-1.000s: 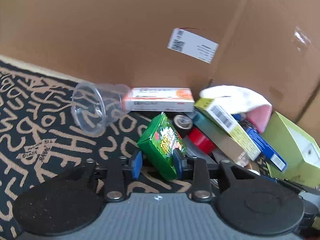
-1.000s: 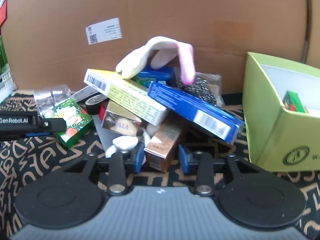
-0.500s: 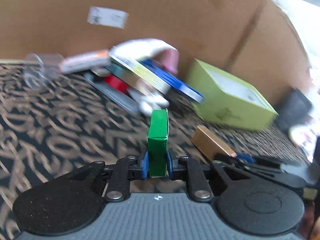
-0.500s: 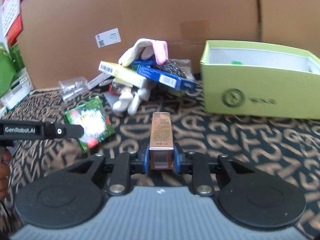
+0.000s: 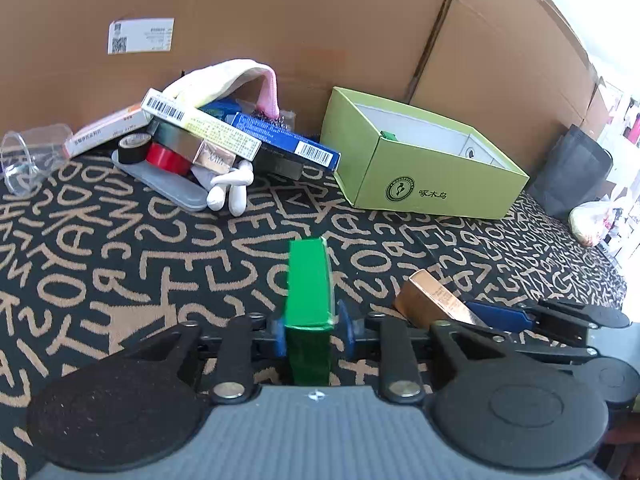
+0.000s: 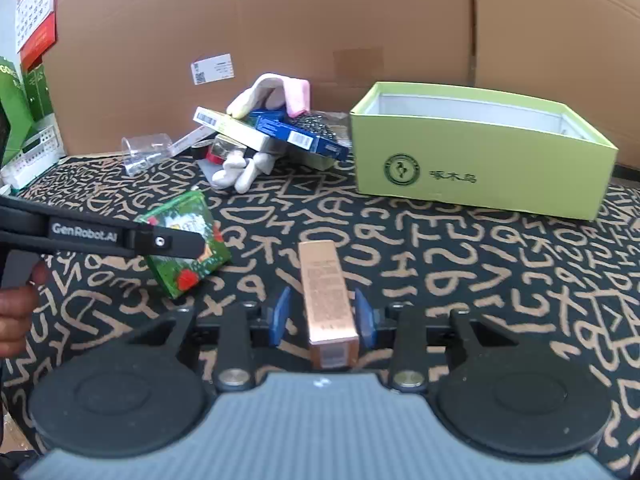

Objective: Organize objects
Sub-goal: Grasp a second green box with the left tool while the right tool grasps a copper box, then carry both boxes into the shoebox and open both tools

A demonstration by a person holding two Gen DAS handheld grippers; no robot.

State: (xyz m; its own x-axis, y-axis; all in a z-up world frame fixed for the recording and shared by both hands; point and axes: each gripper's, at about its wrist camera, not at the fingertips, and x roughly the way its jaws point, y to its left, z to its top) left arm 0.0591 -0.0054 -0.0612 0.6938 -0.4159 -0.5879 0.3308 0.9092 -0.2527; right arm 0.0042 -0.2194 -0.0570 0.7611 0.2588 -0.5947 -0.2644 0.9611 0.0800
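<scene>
Having just been opened, the left gripper (image 5: 312, 334) and right gripper (image 6: 320, 318) are left slack around the green box (image 5: 308, 280) and gold box (image 6: 325, 276), seemingly for release clear of the pile (image 5: 208, 140).

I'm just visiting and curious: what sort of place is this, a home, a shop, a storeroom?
Most likely a makeshift sorting spot in a home or storeroom, not a shop. A letter-patterned carpet is walled off by big cardboard sheets, with a jumbled pile of small household boxes beside an open green box.
</scene>
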